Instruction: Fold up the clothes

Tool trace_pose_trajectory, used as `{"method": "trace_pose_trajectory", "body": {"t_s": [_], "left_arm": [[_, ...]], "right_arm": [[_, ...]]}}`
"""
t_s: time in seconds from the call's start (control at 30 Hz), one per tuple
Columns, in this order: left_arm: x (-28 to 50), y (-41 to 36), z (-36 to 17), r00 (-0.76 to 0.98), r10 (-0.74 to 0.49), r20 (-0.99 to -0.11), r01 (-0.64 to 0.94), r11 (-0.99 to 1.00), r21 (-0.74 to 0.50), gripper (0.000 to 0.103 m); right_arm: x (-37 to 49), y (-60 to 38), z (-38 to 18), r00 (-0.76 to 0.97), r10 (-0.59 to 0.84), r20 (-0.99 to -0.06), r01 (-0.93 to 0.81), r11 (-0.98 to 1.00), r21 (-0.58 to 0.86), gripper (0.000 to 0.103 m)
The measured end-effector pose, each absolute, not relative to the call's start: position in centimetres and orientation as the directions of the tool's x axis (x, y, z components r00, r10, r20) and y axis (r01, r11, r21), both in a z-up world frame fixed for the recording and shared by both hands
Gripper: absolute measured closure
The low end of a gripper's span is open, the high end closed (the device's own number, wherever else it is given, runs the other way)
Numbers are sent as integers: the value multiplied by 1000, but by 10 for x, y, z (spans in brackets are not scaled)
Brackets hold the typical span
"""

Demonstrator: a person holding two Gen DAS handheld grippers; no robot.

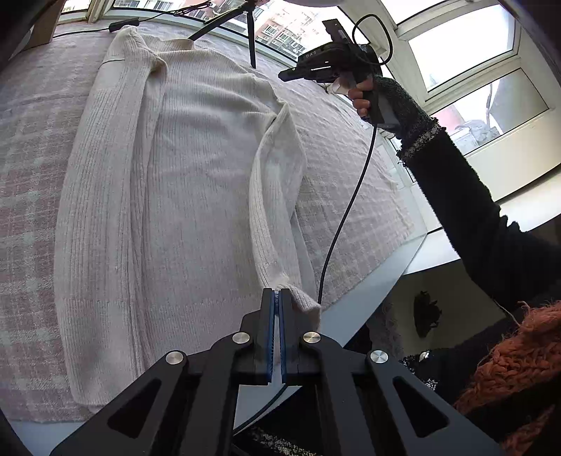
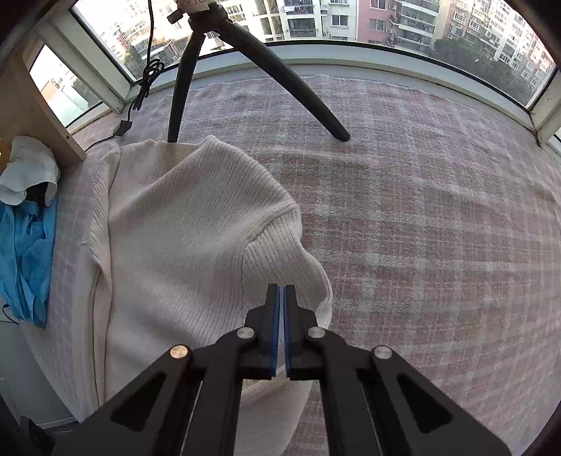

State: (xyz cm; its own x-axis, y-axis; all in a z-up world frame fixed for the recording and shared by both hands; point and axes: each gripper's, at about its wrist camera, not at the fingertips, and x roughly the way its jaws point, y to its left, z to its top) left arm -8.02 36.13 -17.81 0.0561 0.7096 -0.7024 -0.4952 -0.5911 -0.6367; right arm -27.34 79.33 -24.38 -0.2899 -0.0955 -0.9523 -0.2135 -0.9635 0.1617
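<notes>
Pinching cream sweater (image 1: 196, 182) on pink plaid cloth (image 2: 420, 217) by windows (image 2: 315, 21), both grippers' fingers (image 1: 268, 315).

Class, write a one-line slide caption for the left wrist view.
Left gripper pinches the cream sweater's sleeve cuff on the plaid cloth.

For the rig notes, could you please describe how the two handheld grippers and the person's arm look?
Both the left gripper and right gripper have matte black linkage arms, silver round rivets and blue ridged finger pads. A thin black cable hangs from the right one. The forearm wears a black fuzzy sleeve with a grey speckled cuff.
</notes>
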Motion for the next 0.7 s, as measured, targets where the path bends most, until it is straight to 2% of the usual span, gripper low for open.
{"method": "trace_pose_trajectory", "body": {"t_s": [0.03, 0.1, 0.13, 0.3, 0.37, 0.53, 0.63, 0.7], "left_arm": [[-81, 359, -179, 56, 710, -702, -488, -594, -640, 102], [-81, 359, -179, 53, 707, -705, -497, -594, -632, 102], [-80, 359, -179, 51, 704, -708, -505, -594, -627, 102], [-77, 361, -181, 72, 695, -715, -532, -580, -617, 102], [-74, 362, -182, 85, 685, -723, -546, -575, -609, 102], [-64, 359, -183, 99, 647, -756, -579, -580, -572, 103], [-61, 359, -192, 86, 551, -830, -608, -631, -482, 103], [-62, 362, -197, 81, 477, -875, -632, -654, -415, 103]], "right_arm": [[-275, 796, -241, -285, -58, -957, -238, -963, 129, 97], [-280, 806, -251, -226, -4, -974, -272, -960, 67, 58], [-280, 811, -257, -211, -10, -977, -285, -956, 71, 48], [-270, 824, -289, -176, -159, -971, -317, -925, 209, 51], [-263, 824, -291, -176, -168, -970, -325, -920, 218, 97], [-261, 807, -252, -291, -230, -929, -291, -903, 315, 99], [-287, 768, -238, -312, -270, -911, -183, -924, 337, 99], [-303, 742, -240, -241, -173, -955, -146, -966, 212, 92]]}}
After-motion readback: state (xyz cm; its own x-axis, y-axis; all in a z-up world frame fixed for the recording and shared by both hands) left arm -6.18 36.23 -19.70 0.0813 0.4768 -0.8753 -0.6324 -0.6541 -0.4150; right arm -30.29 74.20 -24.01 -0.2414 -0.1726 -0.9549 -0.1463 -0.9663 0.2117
